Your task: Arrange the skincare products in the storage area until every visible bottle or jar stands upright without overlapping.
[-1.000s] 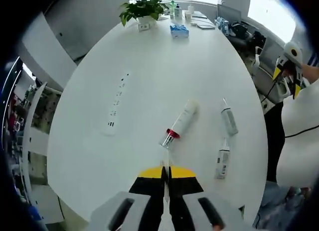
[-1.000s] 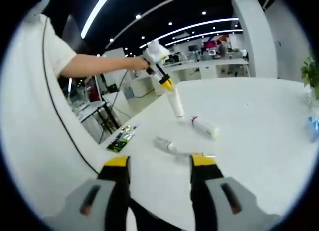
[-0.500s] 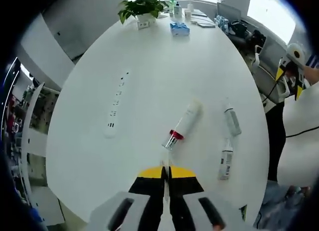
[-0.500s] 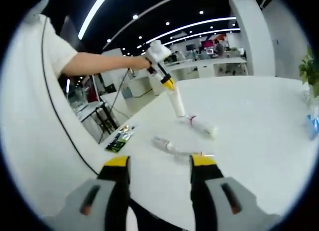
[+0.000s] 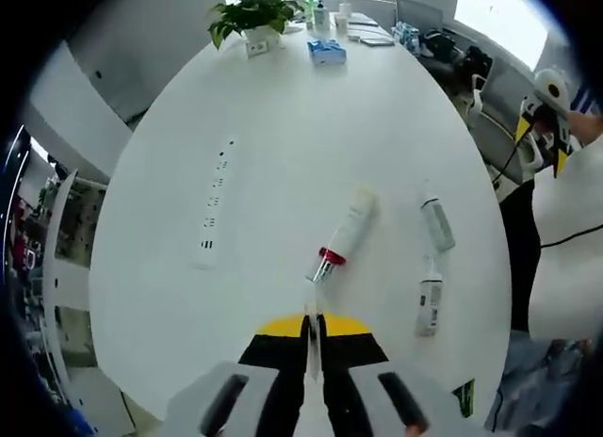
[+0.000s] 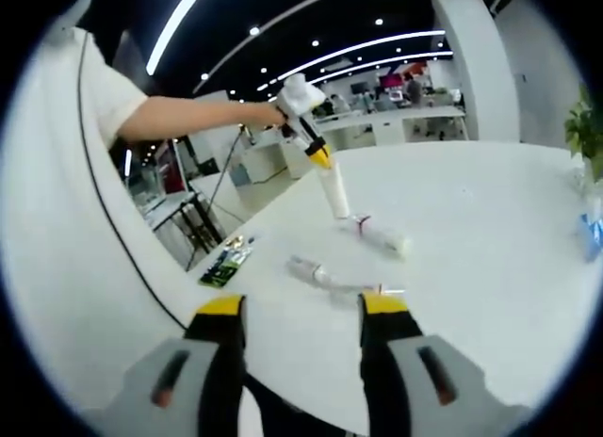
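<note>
A white tube with a red band point(image 5: 344, 239) lies on the white oval table point(image 5: 283, 126), and two small white bottles point(image 5: 435, 222) point(image 5: 429, 305) lie to its right. At the bottom of the left gripper view my left gripper point(image 5: 313, 322) is shut on a thin white edge. In the right gripper view a hand carries that left gripper point(image 6: 320, 157), which holds a white tube point(image 6: 334, 192) hanging tail-up just over the table, beside the red-banded tube point(image 6: 382, 237). My right gripper point(image 6: 301, 310) stands open before one lying bottle point(image 6: 311, 270); it is off the table's right edge point(image 5: 546, 117).
A white power strip point(image 5: 212, 206) lies left of centre. At the table's far end stand a potted plant point(image 5: 250, 13), a blue pack point(image 5: 326, 51) and small items. A dark card point(image 6: 226, 260) lies by the near edge. A person's white sleeve point(image 6: 66, 173) is at left.
The left gripper with its hanging tube has drifted slightly toward the red-banded tube. The left gripper view has shifted a little. The lying products and the right gripper have not moved.
</note>
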